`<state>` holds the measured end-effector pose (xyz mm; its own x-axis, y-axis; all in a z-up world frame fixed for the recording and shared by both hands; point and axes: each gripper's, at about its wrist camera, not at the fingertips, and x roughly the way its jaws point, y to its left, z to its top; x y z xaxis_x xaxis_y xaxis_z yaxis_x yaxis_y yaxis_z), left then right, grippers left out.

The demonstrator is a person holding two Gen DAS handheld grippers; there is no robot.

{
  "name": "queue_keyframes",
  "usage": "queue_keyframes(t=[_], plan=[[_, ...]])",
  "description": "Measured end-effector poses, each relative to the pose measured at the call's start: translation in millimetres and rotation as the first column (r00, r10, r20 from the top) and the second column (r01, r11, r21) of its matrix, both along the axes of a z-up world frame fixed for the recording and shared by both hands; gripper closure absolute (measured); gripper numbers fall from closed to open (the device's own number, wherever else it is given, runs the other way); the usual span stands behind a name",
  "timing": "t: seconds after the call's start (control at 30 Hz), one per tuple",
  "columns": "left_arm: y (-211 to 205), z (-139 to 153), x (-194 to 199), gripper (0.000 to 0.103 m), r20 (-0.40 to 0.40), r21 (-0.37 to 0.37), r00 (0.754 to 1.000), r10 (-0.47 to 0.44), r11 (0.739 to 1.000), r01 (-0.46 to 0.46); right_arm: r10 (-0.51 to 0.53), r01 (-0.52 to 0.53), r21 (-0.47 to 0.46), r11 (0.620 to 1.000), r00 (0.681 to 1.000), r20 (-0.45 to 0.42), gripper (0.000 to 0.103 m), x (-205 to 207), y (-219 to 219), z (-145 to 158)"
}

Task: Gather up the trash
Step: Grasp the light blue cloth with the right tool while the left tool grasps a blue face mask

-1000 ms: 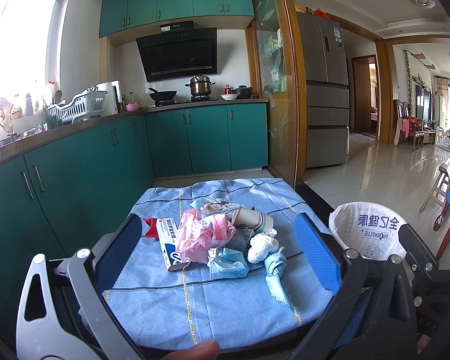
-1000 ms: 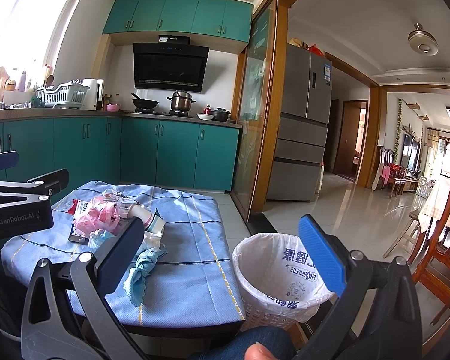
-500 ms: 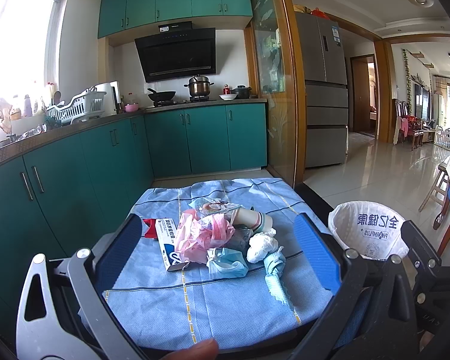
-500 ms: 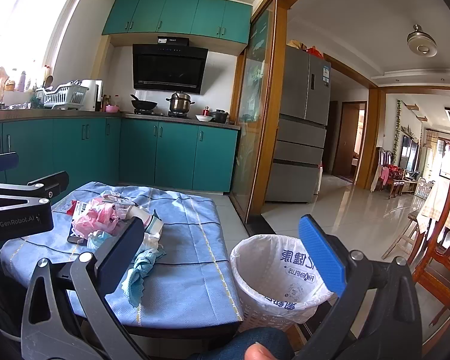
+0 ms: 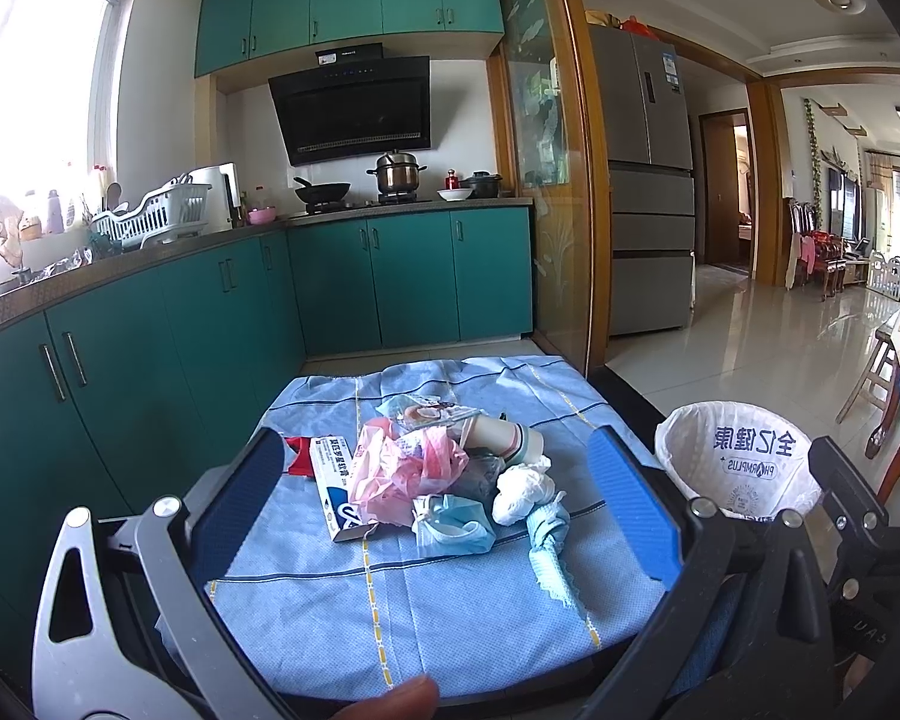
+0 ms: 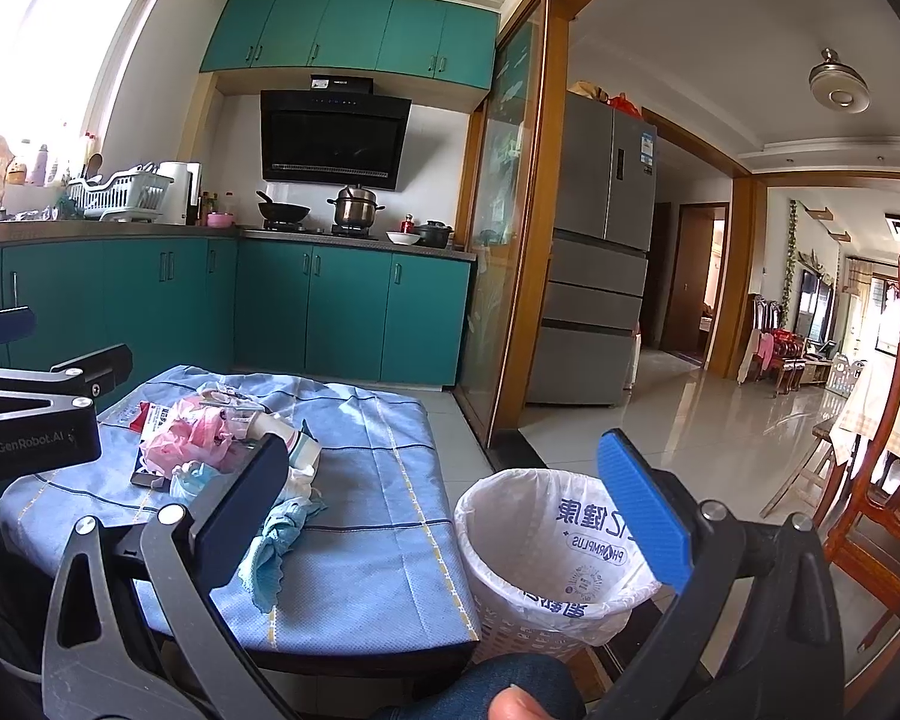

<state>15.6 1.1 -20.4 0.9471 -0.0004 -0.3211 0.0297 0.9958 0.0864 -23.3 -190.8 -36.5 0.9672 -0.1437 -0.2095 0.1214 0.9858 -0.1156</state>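
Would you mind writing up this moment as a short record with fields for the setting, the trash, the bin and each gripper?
setting: kitchen, low table under a blue cloth
trash: one pile mid-cloth: pink plastic bag, white carton, blue face mask, crumpled white tissue, teal rag
bin: trash basket with white liner, on the floor off the table's right edge, no trash visible inside
left gripper: open, empty, framing the pile, touching nothing
right gripper: open, empty, facing between table and basket
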Motion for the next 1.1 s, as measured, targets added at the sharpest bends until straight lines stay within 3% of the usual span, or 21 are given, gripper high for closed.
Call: queue_keyframes(t=[0.2, 0.3, 0.43, 0.53, 0.67, 0.8, 1.03, 1.1], plan=[[0, -1, 2, 0.003, -0.005, 0.001, 1.0, -0.004, 1.0, 0.004, 0.003, -0.003, 0.0, 1.0, 1.0, -0.001, 0.002, 0, 0, -1], [14, -1, 9, 0.003, 0.017, 0.006, 0.999, 0.046, 0.999, -0.046, 0.034, -0.034, 0.005, 0.999, 0.999, -0.01, 0.002, 5, -1, -5], [47, -13, 34, 0.003, -0.054, -0.042, 0.996, 0.064, 0.997, -0.067, 0.116, -0.11, 0.052, 0.993, 0.986, -0.116, 0.002, 36, 1, -27], [66, -28, 52, 0.013, -0.094, -0.03, 0.99, 0.108, 0.993, -0.112, 0.223, -0.196, 0.143, 0.97, 0.953, -0.204, 0.004, 67, 5, -49], [77, -53, 79, 0.017, -0.18, -0.009, 0.977, 0.111, 0.993, -0.114, 0.347, -0.277, 0.248, 0.928, 0.884, -0.312, 0.019, 110, 28, -80], [79, -85, 102, 0.017, -0.274, -0.039, 0.961, 0.042, 0.998, -0.055, 0.384, -0.316, 0.223, 0.922, 0.818, -0.428, 0.03, 152, 64, -118], [65, -118, 141, 0.017, -0.383, -0.06, 0.923, -0.033, 0.998, 0.011, 0.356, -0.281, 0.222, 0.934, 0.789, -0.501, 0.033, 192, 72, -148], [63, -121, 148, 0.017, -0.395, -0.081, 0.917, -0.057, 0.996, 0.027, 0.38, -0.291, 0.248, 0.924, 0.768, -0.515, 0.058, 196, 70, -153]])
